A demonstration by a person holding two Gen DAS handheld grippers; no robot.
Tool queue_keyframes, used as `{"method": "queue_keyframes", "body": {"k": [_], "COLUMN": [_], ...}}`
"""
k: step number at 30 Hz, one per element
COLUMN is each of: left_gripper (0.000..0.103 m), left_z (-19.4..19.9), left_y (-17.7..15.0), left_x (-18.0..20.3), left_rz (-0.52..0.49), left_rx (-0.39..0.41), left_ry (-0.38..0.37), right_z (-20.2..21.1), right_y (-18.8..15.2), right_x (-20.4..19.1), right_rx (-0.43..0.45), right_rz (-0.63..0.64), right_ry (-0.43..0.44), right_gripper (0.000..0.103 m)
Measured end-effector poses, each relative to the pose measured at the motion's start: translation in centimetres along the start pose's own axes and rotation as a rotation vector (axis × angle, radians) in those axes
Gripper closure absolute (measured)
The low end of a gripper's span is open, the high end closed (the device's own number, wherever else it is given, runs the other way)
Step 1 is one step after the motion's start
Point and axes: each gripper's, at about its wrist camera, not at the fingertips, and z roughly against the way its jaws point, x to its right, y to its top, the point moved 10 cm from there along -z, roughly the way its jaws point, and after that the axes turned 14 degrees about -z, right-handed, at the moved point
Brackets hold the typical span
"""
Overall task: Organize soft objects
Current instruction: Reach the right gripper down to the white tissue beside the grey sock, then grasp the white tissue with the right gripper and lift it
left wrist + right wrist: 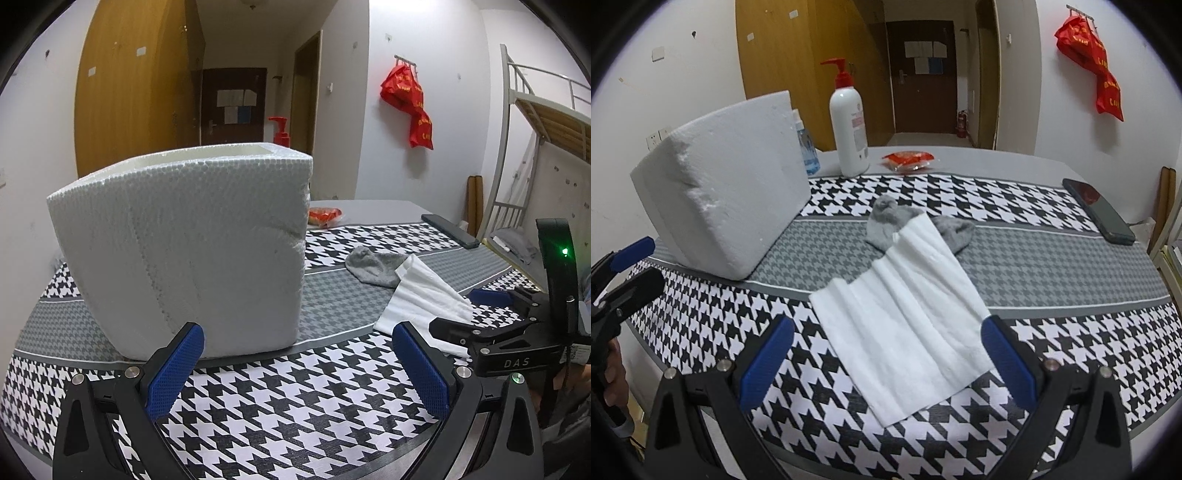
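A: Where does the left tool [297, 363] sit?
B: It hangs low over the checked cloth [280, 398] on the bench, its blue fingers [177, 369] spread wide with nothing between them. The foam box [184, 254] stands just ahead of it, a little to its left, open side up.

A: And the right tool [886, 363]?
B: Its fingers also stand wide apart, empty. The white towel [905, 332] lies flat straight ahead, its near corner reaching in between the finger tips without touching them.

A: The sock?
B: The grey sock [916, 227] lies crumpled beyond the towel, its near part under the towel's far edge. From the left tool it is ahead and to the right, past the box.

A: What else is near?
B: Farther ahead of the right tool stand a pump bottle [849, 125] and a red packet [908, 160]; a phone [1100, 210] lies off to its right. On the far wall hangs a red bag [1089, 62].
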Motion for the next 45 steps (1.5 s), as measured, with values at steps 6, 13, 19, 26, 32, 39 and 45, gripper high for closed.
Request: {"method": "queue_keyframes", "body": {"k": [6,13,19,26,32,39,45], "left_gripper": [0.001,0.001,0.001,0.001,0.001,0.001,0.001], "left_z": [-0.2,-0.3,-0.7,-1.3,-1.6,-2.0,-2.2], "left_y": [-0.2,-0.3,-0.1,0.1,0.5,0.9,1.2], "left_x": [0.1,-0.1,0.4,1.3,2.2,3.5,3.9], "left_rz": [-0.001,0.004,0.001,-0.015,-0.028,-0.045,-0.051], "left_rx": [-0.007,-0.007,-0.01,-0.018,-0.021,-0.027,-0.034], "left_ry": [-0.003,-0.005,-0.018,-0.031,-0.04,-0.049,-0.059], "right_z": [-0.6,-0.9,-0.9,-1.6,-1.6,-1.1,-0.7], "right_y": [0.0,-0.3,-0.4,-1.0,-1.0,-1.1,-1.3], "right_x": [0.6,0.8,0.7,1.4,2.1,3.0,3.1], "right_rx": [-0.009,-0.021,-0.031,-0.078,-0.083,-0.061,-0.053], "right_rz": [0.0,0.008,0.009,-0.001,0.037,0.068,0.089], "right_ry": [-0.013,-0.021,-0.006,-0.01,-0.047,-0.086,-0.085], "right_gripper": [0.0,0.0,0.001,0.008,0.03,0.052,0.084]}}
